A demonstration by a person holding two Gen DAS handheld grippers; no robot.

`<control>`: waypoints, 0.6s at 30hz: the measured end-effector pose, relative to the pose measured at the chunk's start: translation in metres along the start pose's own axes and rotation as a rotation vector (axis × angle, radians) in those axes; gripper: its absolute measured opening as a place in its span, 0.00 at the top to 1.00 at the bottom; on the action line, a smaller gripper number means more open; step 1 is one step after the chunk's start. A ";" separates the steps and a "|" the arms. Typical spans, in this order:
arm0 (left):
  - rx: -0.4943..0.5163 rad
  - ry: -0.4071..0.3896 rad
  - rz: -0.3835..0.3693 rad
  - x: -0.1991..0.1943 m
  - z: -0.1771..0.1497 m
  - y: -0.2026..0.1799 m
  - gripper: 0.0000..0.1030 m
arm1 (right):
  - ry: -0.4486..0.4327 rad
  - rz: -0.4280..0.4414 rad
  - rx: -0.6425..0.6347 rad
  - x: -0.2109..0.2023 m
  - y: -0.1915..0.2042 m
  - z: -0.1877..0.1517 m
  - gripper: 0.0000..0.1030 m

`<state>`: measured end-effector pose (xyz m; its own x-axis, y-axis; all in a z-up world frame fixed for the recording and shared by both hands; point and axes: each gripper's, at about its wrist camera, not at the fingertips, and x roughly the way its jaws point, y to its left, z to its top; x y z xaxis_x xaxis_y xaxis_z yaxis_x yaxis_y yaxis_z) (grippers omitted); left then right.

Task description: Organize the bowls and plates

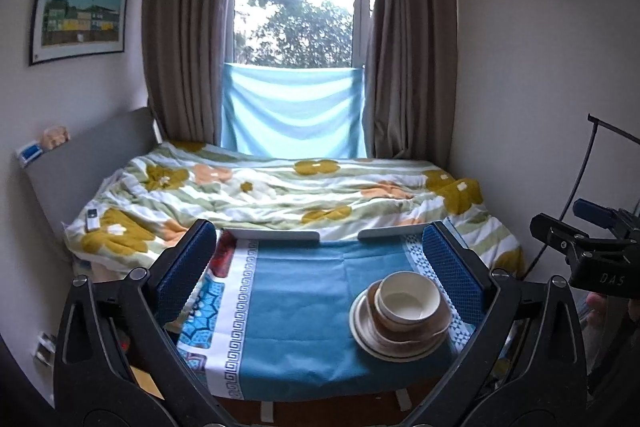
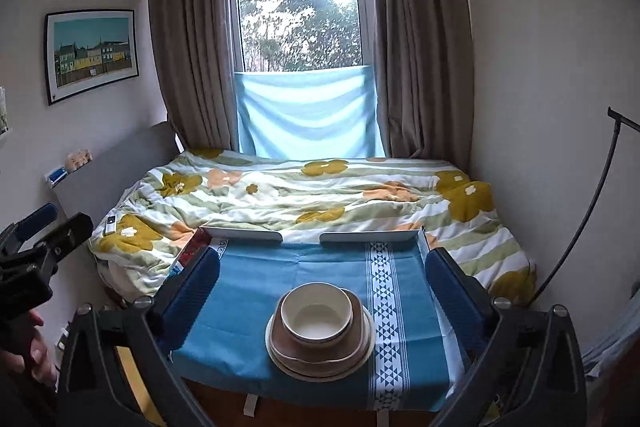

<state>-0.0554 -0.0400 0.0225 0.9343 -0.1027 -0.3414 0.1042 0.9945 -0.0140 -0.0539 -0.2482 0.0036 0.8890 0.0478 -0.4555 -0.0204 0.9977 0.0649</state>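
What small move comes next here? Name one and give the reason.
Probably just back both hands away. The bowl already sits nested on the stacked plates on the blue cloth, and the left gripper and right gripper are open and empty.

I see my left gripper (image 1: 320,267) with jaws wide apart above the counter (image 1: 296,327); stacked bowls and plates (image 1: 400,319) rest there.

Left gripper (image 1: 320,267): black plastic frame arms, round silver screws at the pivots, blue textured pads (image 1: 456,267). Right gripper (image 2: 322,287): same black frame, silver screws, blue pads (image 2: 192,287); white lettering on its black body.
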 end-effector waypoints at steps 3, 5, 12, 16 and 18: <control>0.004 -0.014 0.014 -0.004 -0.004 0.002 0.00 | -0.014 -0.017 0.005 -0.003 0.004 -0.002 0.01; 0.004 -0.016 0.012 -0.002 -0.006 0.003 0.00 | -0.017 -0.025 0.018 -0.005 0.003 -0.004 0.01; 0.014 -0.018 0.007 -0.003 -0.009 0.002 0.00 | -0.042 -0.057 0.028 -0.013 0.001 -0.001 0.01; 0.017 -0.014 0.003 -0.004 -0.010 0.002 0.00 | -0.049 -0.060 0.025 -0.015 0.002 0.000 0.01; 0.018 -0.017 0.004 -0.004 -0.010 0.002 0.00 | -0.048 -0.061 0.022 -0.014 0.001 0.000 0.01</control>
<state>-0.0625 -0.0371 0.0143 0.9402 -0.0996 -0.3257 0.1066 0.9943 0.0039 -0.0664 -0.2476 0.0103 0.9093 -0.0161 -0.4159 0.0443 0.9973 0.0582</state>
